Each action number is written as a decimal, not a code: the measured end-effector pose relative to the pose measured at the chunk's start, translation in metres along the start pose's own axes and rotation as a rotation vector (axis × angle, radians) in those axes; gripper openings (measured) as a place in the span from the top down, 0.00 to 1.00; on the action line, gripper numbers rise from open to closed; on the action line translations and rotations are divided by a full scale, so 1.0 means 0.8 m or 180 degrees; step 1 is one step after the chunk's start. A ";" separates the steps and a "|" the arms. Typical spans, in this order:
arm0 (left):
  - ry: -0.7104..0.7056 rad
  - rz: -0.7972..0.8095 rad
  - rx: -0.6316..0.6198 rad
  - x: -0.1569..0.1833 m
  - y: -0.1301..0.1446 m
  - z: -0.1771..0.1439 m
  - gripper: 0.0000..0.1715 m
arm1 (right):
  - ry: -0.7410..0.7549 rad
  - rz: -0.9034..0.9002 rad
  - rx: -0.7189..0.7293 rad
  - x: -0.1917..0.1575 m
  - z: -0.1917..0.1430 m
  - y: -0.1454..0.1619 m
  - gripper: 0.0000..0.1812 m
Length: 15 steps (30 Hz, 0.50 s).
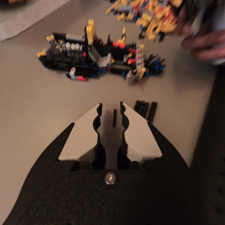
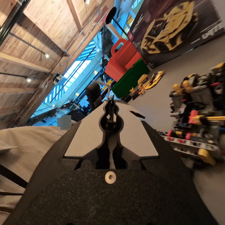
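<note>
My left gripper [image 1: 111, 104] is open, low over the grey table [image 1: 36, 109]. A thin black rod [image 1: 114, 117] lies on the table between its fingers, apart from both. Several flat black pieces [image 1: 144, 110] lie just right of the right finger. A black brick-built chassis [image 1: 97, 57] with yellow, red and blue parts stands farther ahead. My right gripper [image 2: 111, 103] is shut on a thin black piece [image 2: 111, 112], held in the air with the view tilted. The chassis [image 2: 197, 115] is to its right.
A hand [image 1: 200, 42] holds a blurred yellow brick assembly [image 1: 152, 18] at the top right. In the right wrist view, a box picturing a yellow car [image 2: 176, 30], a red container [image 2: 120, 60], a green one [image 2: 131, 77] and loose yellow parts [image 2: 149, 81] are on the table. The tips of one gripper are about 15 cm away from the tips of the other.
</note>
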<state>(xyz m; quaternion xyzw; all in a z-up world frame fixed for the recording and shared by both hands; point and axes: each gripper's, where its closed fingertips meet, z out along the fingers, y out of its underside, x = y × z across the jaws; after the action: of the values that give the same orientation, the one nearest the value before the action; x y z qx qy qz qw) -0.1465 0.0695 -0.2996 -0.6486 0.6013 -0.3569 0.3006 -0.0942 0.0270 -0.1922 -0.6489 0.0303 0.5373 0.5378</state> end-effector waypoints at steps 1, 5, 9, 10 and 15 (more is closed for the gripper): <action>0.0262 -0.0113 0.0283 0.017 -0.021 -0.008 0.81 | -0.0058 -0.0022 -0.0073 -0.006 0.010 0.009 0.97; 0.1765 -0.0954 0.1204 0.084 -0.091 -0.060 0.81 | -0.0162 -0.0186 -0.0194 -0.022 0.032 0.025 0.97; 0.2016 -0.1221 0.1330 0.086 -0.099 -0.066 0.84 | -0.0278 -0.0140 -0.0289 -0.029 0.035 0.033 0.97; 0.2078 -0.1279 0.1371 0.087 -0.102 -0.067 0.86 | -0.0271 -0.0145 -0.0344 -0.029 0.037 0.037 0.97; 0.2120 -0.1212 0.1278 0.101 -0.099 -0.057 0.96 | -0.0356 -0.0056 -0.0395 -0.034 0.047 0.047 0.97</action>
<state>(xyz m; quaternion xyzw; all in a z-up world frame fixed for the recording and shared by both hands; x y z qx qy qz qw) -0.1378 -0.0011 -0.2011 -0.5260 0.4538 -0.7057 0.1392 -0.1535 0.0241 -0.1914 -0.6502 -0.0389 0.5689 0.5021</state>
